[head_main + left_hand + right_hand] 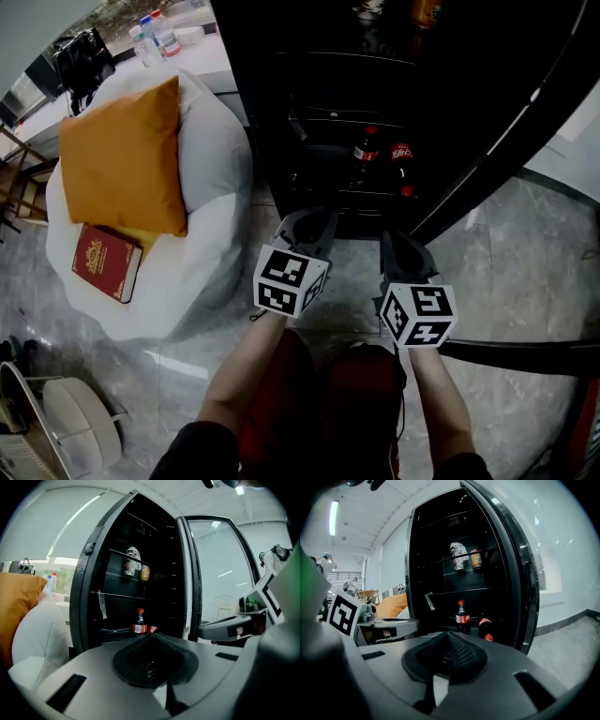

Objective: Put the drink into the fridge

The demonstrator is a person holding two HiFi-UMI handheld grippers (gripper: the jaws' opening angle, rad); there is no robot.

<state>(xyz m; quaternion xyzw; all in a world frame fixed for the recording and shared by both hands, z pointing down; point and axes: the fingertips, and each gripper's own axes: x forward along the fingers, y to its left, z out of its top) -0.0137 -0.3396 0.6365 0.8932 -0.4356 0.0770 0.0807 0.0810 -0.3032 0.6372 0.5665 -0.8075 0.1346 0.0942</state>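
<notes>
Drink (pixel 365 150) is standing upright on the fridge (pixel 262 103) lower shelf, left gripper (pixel 309 216) and right gripper (pixel 399 238) hanging outside, jaws together and empty, tipped bottle (pixel 401 153) alongside likely rolling out if bumped.

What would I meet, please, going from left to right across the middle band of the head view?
Red book → left gripper → right gripper.
</notes>
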